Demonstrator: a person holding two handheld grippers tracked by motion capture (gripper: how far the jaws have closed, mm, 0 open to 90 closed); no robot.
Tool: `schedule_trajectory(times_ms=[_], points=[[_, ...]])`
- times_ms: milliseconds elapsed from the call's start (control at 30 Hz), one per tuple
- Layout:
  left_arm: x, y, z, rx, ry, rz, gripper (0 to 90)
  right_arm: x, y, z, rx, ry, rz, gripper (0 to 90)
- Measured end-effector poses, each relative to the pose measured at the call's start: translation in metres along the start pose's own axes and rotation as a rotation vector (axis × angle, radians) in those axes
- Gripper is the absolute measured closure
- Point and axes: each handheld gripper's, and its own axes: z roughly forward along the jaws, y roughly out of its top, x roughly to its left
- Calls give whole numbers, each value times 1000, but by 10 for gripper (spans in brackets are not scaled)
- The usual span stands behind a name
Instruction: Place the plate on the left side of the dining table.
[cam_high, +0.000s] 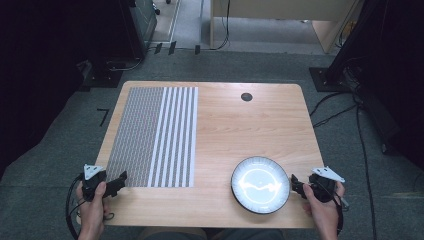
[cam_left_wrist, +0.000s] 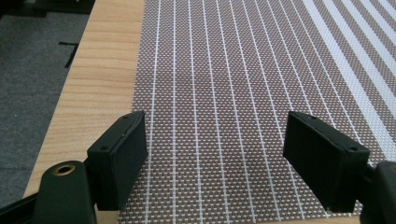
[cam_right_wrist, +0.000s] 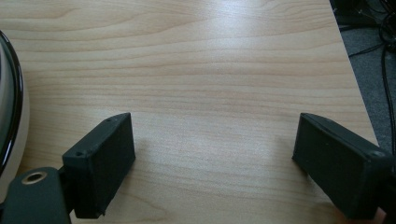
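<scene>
A woven grey placemat with white stripes covers the left half of the wooden table. A white plate with a black rim sits near the front right. My left gripper is held at the mat's near left corner, open, with nothing between its jaws; in the left gripper view the placemat lies under them. My right gripper hovers just right of the plate, open and empty. The right gripper view has the plate's rim at the left edge.
A small black round grommet is set in the table near the far edge. Cables trail over the grey carpet to the right. Dark equipment stands at both sides, and a wooden desk is beyond the table.
</scene>
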Motion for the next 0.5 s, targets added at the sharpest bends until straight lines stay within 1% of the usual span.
schedule_trajectory(times_ms=[100, 233, 267, 333, 367, 500], points=[[-1, 1, -1, -4, -13, 6, 201, 0, 0, 0, 1, -7, 5, 117], [-4, 2, -2, -20, -15, -3, 197, 1, 0, 0, 1, -9, 8, 116], [-5, 2, -3, -22, -18, 1, 198, 1, 0, 0, 1, -11, 10, 116], [-8, 3, -3, -29, -12, 9, 199, 1, 0, 0, -2, -15, 12, 119], [-9, 4, -3, -33, -7, 16, 205, 0, -1, -1, -5, -24, 31, 137], [-11, 5, -3, -38, 1, 18, 218, 0, -1, -2, -15, -28, 47, 140]])
